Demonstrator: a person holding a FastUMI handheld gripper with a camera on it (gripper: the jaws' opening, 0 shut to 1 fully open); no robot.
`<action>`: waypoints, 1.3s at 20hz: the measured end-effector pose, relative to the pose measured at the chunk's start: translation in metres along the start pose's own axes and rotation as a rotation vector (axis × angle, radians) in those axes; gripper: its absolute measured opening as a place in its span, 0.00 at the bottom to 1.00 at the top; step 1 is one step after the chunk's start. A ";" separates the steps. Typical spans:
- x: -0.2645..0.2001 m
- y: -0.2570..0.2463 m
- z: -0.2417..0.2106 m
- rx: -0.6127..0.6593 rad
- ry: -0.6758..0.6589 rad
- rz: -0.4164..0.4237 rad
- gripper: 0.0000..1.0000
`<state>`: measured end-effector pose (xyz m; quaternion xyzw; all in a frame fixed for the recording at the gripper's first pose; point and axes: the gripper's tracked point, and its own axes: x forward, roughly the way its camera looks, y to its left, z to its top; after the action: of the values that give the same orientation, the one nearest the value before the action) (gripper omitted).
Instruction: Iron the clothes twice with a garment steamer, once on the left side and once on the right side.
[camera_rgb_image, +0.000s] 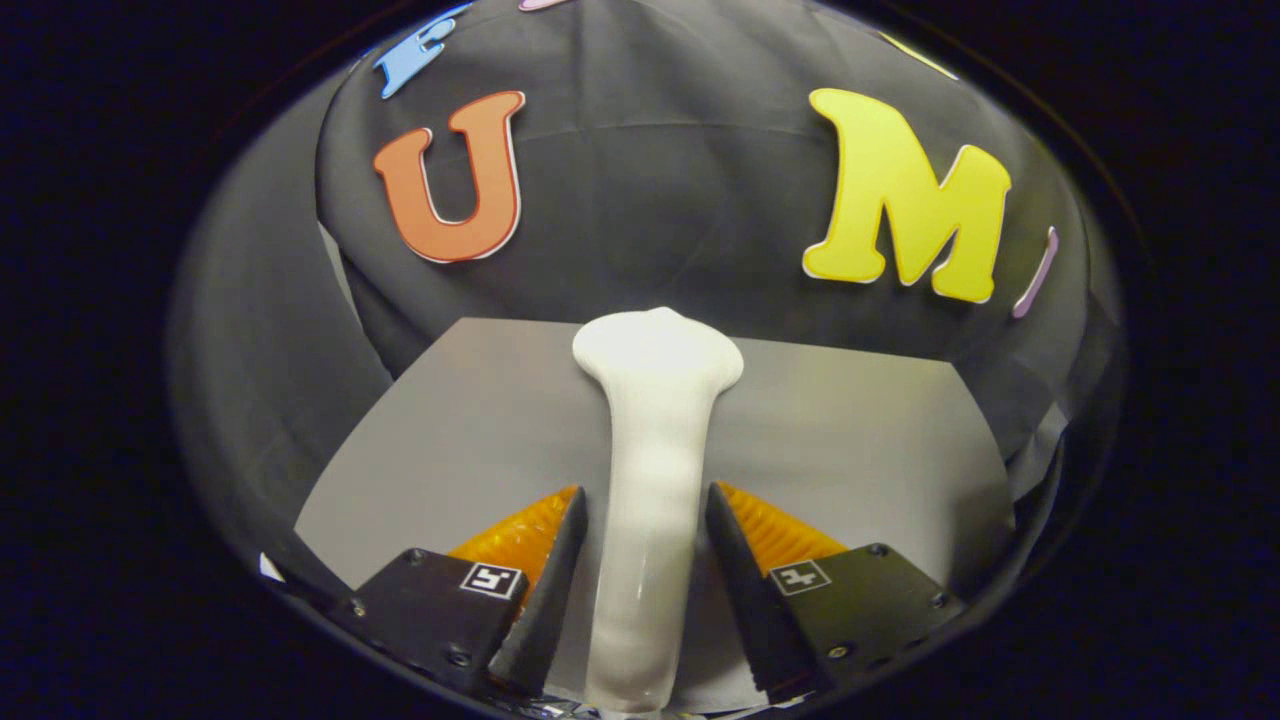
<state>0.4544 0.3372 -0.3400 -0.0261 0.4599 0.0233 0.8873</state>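
Note:
A white garment steamer (650, 470) runs straight ahead between my two fingers, its slim handle held near the fingertips and its wider head (658, 350) pointing away toward the booth's back wall. My gripper (646, 515) is shut on the steamer's handle, with both fingers pressing its sides. Below and beyond the steamer lies a flat grey surface (850, 450); whether this is the garment or a board I cannot tell.
The grey surface (450, 420) ends at a straight far edge just behind the steamer's head, where the black cloth wall (660, 200) rises. Black cloth also hangs at the left (260, 350) and right sides.

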 end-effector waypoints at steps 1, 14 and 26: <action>0.000 -0.002 -0.001 0.007 0.002 -0.011 0.73; -0.070 0.012 0.025 0.063 -0.154 0.162 0.31; -0.242 -0.040 0.022 0.103 -0.387 0.235 0.31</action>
<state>0.3355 0.2949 -0.1287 0.0780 0.2818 0.1077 0.9502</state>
